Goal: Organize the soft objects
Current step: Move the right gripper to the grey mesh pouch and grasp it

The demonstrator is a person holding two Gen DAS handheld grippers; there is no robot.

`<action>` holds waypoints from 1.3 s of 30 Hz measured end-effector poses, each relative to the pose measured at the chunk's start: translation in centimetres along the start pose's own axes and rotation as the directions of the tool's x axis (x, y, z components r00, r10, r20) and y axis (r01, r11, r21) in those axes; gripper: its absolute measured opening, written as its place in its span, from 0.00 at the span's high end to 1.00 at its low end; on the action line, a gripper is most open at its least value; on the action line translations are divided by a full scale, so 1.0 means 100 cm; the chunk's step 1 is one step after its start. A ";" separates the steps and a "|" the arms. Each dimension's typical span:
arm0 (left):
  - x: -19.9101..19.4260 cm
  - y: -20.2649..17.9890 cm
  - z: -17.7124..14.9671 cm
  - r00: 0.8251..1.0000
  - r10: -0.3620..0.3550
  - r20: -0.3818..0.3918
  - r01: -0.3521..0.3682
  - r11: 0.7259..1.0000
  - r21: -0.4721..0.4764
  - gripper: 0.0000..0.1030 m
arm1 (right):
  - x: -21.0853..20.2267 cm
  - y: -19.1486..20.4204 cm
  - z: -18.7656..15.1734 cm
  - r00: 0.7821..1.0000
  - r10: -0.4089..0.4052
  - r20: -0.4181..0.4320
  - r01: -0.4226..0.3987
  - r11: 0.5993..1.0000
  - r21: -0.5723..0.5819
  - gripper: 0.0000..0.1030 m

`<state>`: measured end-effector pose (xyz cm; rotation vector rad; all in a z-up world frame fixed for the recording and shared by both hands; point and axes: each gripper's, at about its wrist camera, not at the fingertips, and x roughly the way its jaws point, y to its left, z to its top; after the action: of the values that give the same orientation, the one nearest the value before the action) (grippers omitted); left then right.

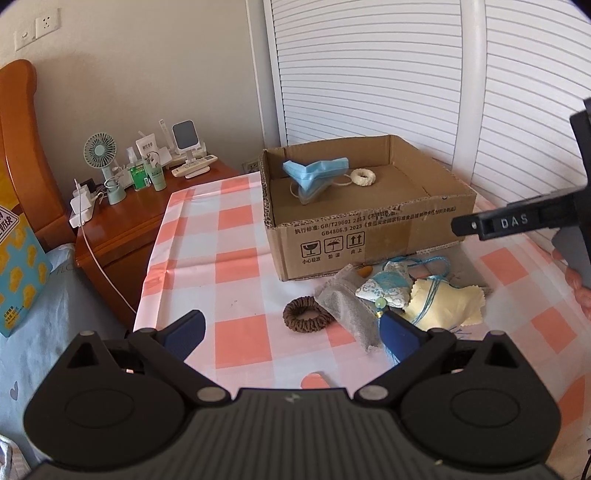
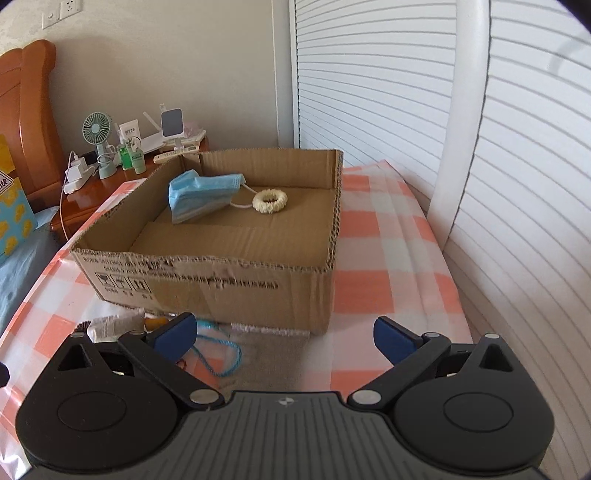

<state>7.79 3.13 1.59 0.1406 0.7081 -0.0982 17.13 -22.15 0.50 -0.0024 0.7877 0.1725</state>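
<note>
Checked tablecloth [image 1: 236, 258] bears cardboard box [image 1: 369, 236]; both hand-held grippers gape wide, empty

Black right-hand gripper [image 1: 524, 221] cut off by frame's right edge; only one arm shows. Grey non-woven pouch [image 1: 347, 306] partly under left finger. Printing on brown cardboard box [image 2: 207, 284] smeared, unreadable (motion blur). Bedside bottles [image 2: 131, 157] too small to read.

A beige wall [image 1: 155, 66] with sockets [image 1: 35, 27] at ten o'clock; white louvred doors [image 1: 369, 74] from twelve to three. A wooden nightstand [image 1: 122, 221] at nine holds a fan [image 1: 101, 155], beside an orange headboard [image 1: 22, 147]. Soft daylight
</note>
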 end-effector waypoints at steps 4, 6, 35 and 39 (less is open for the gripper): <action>0.004 0.000 -0.005 1.000 -0.018 -0.020 0.019 0.999 0.033 0.03 | -0.002 -0.003 -0.022 1.000 -0.009 -0.017 0.010 0.999 0.030 0.00; 0.008 -0.003 -0.011 0.999 -0.018 -0.043 0.021 0.997 0.074 0.03 | -0.003 -0.005 -0.027 1.000 -0.005 -0.027 0.006 0.999 0.042 0.00; 0.050 0.006 -0.050 0.973 0.103 -0.208 -0.089 0.993 0.074 0.00 | -0.016 -0.009 -0.036 1.000 0.028 0.004 -0.028 0.999 0.043 0.00; 0.049 -0.004 -0.050 0.979 0.070 -0.194 -0.052 0.994 0.095 0.00 | -0.011 -0.010 -0.040 1.000 0.022 -0.016 -0.021 0.999 0.029 0.00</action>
<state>8.23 3.38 -5.39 0.2603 0.8965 -0.0577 13.66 -23.63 -1.62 0.0325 0.8062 0.1816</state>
